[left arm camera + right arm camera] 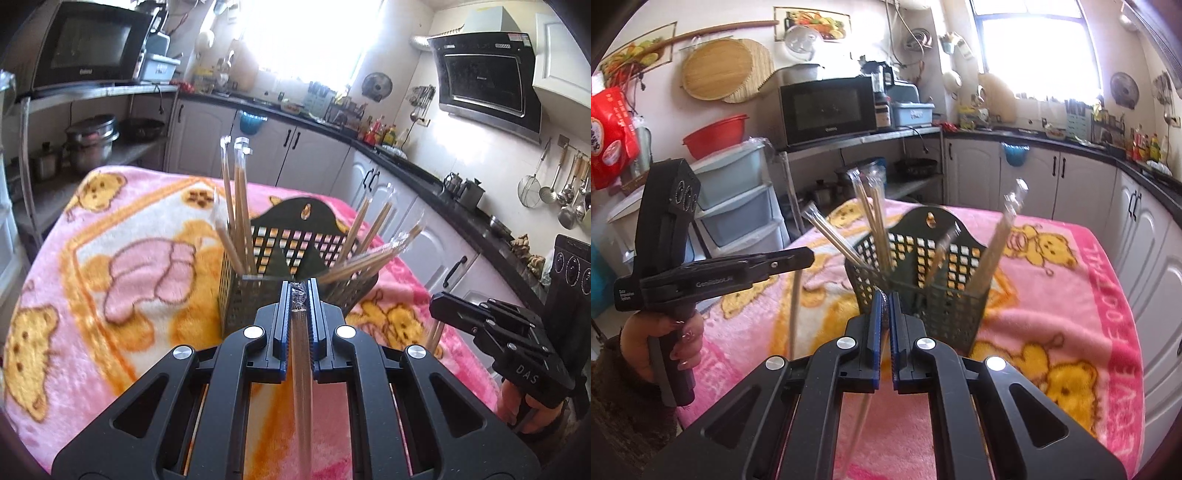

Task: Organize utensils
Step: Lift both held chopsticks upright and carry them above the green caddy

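Left wrist view takes in the far side of the kitchen: a black range hood [487, 77] on the wall, ladles and strainers [554, 184] hanging beside it, and a dark counter [424, 173] running over white cabinets. Right wrist view shows what that one leaves out: stacked plastic drawers [738, 206], a red basin [714, 134] on top of them, round bamboo boards [720, 70] on the wall and a red bag [611, 133] at the left edge. The microwave [827, 109] and the bright window [1034, 40] appear in both.

A pink blanket [122, 236] with bear prints covers the table. On it stands a dark perforated basket [291, 254], upright, with wrapped chopstick pairs [240, 206] leaning out of it to the left and right.

The left gripper [300, 295] has its jaws pressed together on one wrapped chopstick pair [303, 376], pinched by the crinkled plastic tip; the sticks hang down below the fingers, just in front of the basket. From the right wrist view this pair [795, 310] dangles straight down over the blanket, and a hand [661, 332] grips the tool's handle.

The right gripper [885, 299] is likewise clamped on the wrapper end of another pair [862, 417], which hangs below it, close to the basket's near wall
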The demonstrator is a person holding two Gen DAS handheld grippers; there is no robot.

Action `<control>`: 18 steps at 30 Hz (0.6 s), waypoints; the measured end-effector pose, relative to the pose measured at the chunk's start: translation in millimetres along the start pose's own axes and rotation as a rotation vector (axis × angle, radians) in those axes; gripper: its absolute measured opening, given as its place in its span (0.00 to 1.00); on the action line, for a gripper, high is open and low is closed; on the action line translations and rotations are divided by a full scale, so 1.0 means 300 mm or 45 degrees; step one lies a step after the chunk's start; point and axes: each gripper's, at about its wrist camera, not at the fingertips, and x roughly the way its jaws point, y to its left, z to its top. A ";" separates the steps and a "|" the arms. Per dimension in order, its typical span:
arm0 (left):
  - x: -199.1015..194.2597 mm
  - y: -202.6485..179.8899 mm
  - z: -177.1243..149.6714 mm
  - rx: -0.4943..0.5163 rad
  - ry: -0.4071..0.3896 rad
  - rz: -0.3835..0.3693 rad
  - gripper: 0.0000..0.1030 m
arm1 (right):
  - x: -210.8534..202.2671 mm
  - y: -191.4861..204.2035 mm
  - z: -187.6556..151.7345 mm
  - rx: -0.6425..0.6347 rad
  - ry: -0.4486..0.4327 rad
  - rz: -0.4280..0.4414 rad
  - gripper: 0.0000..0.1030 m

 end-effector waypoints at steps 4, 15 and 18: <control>-0.026 -0.008 0.039 0.008 -0.045 -0.002 0.05 | -0.013 0.025 0.040 -0.029 -0.037 0.013 0.04; -0.092 -0.043 0.171 0.029 -0.196 -0.026 0.05 | -0.058 0.052 0.159 -0.062 -0.169 0.028 0.04; -0.107 -0.061 0.208 0.040 -0.235 -0.032 0.05 | -0.067 0.051 0.188 -0.069 -0.205 0.029 0.04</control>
